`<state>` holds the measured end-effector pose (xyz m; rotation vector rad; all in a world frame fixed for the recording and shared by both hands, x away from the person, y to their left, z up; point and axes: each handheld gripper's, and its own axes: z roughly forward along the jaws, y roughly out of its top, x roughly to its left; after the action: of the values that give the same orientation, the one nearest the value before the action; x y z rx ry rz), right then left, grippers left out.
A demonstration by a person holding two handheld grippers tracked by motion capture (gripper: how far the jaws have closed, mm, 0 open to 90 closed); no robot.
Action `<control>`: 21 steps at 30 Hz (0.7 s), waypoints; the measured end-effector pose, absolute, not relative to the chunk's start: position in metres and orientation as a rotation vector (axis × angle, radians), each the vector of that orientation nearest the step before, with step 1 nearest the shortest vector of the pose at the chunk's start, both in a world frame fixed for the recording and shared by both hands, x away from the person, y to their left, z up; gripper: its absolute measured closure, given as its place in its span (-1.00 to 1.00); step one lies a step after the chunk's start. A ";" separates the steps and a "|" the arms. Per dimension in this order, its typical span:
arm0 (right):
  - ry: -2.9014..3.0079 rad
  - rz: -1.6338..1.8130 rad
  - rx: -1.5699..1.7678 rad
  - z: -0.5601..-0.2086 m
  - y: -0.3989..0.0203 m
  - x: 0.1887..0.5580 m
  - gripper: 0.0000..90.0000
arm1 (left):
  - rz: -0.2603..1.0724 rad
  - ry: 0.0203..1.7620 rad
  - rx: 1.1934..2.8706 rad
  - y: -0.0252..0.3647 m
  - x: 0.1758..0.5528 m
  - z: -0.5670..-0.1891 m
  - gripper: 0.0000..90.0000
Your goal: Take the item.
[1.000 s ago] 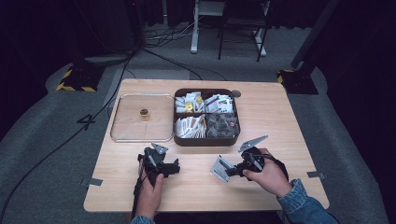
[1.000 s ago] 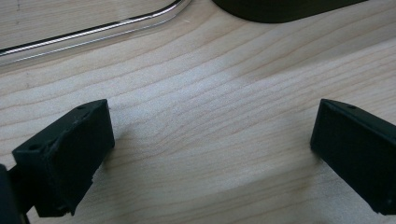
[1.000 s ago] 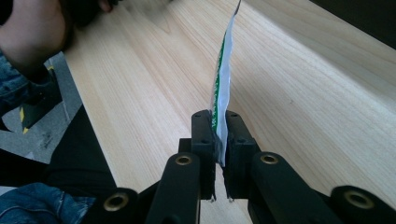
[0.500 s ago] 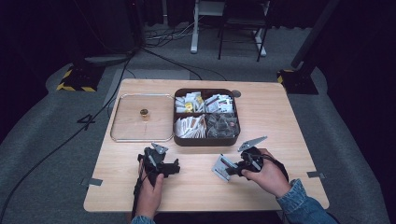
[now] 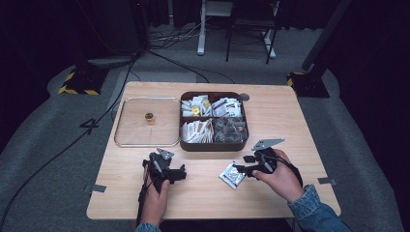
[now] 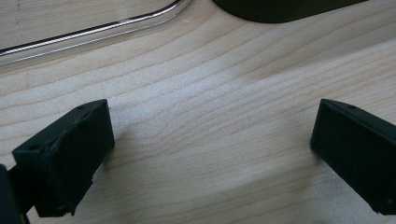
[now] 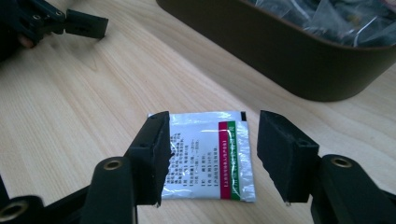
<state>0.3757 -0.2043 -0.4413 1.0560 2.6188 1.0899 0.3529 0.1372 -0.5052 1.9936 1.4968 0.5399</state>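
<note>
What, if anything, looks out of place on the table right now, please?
One white sachet lies loose on the table, outside the brown divided box that holds the other packets. It sits between the right tool's open jaws, which have just been opening.

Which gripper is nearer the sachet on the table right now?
Right. The right gripper sits over the sachet, fingers open either side, having just opened. The left gripper rests apart on bare table, well to its left.

Sachet (image 7: 205, 156): silver, fine black print in rows, red and green stripe with small characters; too small to read. Floor (image 5: 89, 125): marking resembling "4".
</note>
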 end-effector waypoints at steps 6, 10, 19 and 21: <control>2.604 1.102 1.008 -0.432 -0.209 0.378 0.00 | 0.540 1.497 1.994 0.137 0.353 -0.505 -1.00; 2.558 1.140 0.991 -0.419 -0.223 0.382 -0.04 | 0.538 1.489 1.998 0.138 0.353 -0.505 -1.00; 2.528 1.184 0.983 -0.402 -0.265 0.391 -0.14 | 0.535 1.492 1.994 0.138 0.353 -0.505 -1.00; 2.524 1.173 0.984 -0.403 -0.275 0.392 -0.16 | 0.538 1.490 1.998 0.138 0.353 -0.505 -1.00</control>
<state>0.3916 -0.2748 -0.4035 0.9837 2.5238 1.1726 0.3528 0.1379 -0.5052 1.9983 1.4896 0.5375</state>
